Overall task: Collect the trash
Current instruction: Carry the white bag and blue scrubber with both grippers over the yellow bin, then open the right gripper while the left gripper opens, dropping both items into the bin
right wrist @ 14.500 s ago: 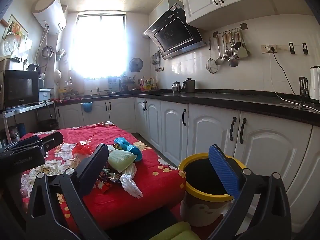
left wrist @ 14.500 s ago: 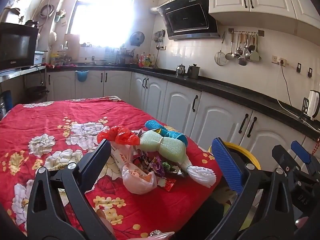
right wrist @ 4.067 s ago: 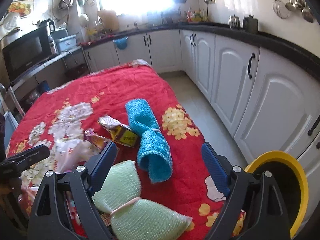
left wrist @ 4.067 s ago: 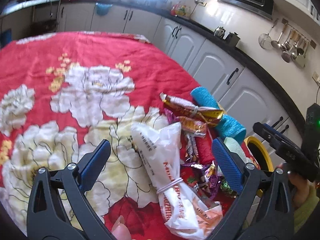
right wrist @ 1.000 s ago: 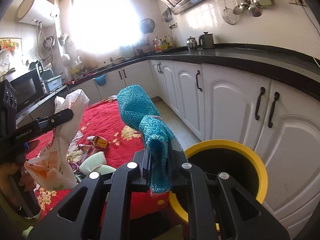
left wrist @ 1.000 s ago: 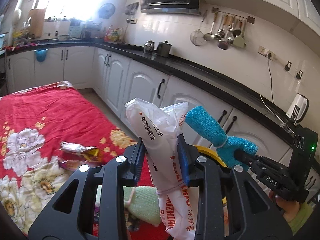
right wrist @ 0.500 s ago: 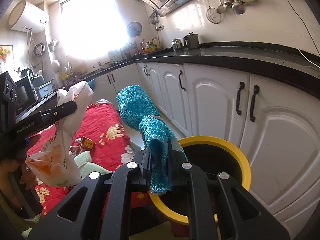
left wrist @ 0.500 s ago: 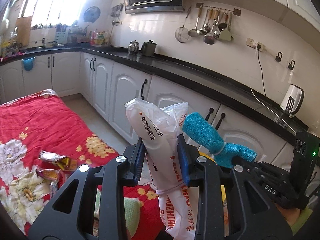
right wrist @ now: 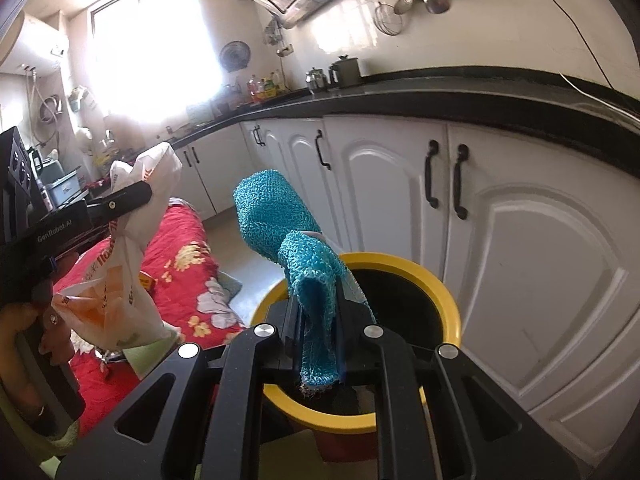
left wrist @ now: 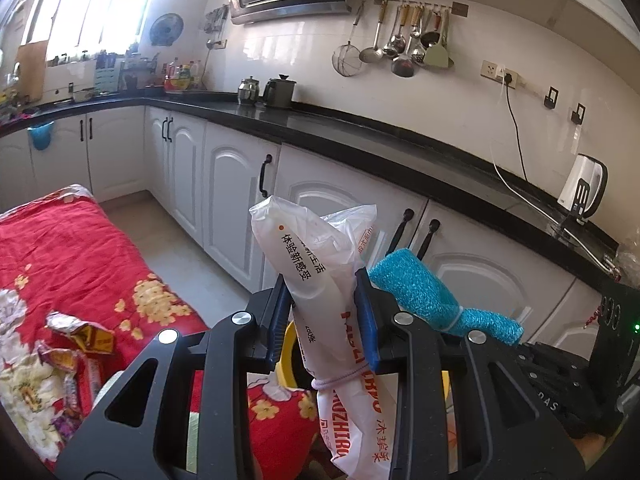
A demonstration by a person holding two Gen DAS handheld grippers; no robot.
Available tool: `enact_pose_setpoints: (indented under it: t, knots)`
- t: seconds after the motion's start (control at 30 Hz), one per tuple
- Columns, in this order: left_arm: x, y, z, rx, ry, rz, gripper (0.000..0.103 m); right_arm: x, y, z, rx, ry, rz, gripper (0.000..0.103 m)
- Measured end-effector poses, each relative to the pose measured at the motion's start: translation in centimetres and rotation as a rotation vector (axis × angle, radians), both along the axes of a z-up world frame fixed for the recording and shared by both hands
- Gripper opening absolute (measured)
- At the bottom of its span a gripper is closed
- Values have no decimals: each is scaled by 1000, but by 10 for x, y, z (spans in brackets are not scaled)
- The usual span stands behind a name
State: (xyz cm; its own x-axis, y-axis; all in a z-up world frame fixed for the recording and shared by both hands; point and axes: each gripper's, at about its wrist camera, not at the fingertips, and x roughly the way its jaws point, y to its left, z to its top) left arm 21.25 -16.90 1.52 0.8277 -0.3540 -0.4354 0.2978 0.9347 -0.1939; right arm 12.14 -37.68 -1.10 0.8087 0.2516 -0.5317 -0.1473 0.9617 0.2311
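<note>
Right wrist view: my right gripper clamps the blue scrubber directly above the yellow bin; my left gripper, pinching a white bag, sits farther off.

bag: white, red print | cloth: teal | bin: yellow rim

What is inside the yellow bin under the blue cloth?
The yellow bin looks dark inside; no trash shows. The blue cloth, held in the right claw, covers the near part, and the bottom is in shadow.
</note>
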Motion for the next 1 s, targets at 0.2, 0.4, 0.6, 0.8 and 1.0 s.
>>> enact_pose_setpoints:
  t: [0.2, 0.4, 0.6, 0.8, 1.0]
  knots:
    - [9, -19, -7, 14, 5, -9, 23, 1, -9, -11, -9, 33, -39, 12]
    - [23, -35, -18, 26, 18, -11, 24, 8, -17, -25, -2, 68, -65, 12]
    - [39, -45, -36, 17, 58, -23, 24, 14, -21, -40, 4, 107, -84, 12]
    - [53, -50, -53, 17, 109, -30, 24, 21, -21, -53, -6, 142, -88, 15]
    - [63, -52, -67, 15, 146, -32, 25, 25, -19, -59, -10, 162, -86, 16]
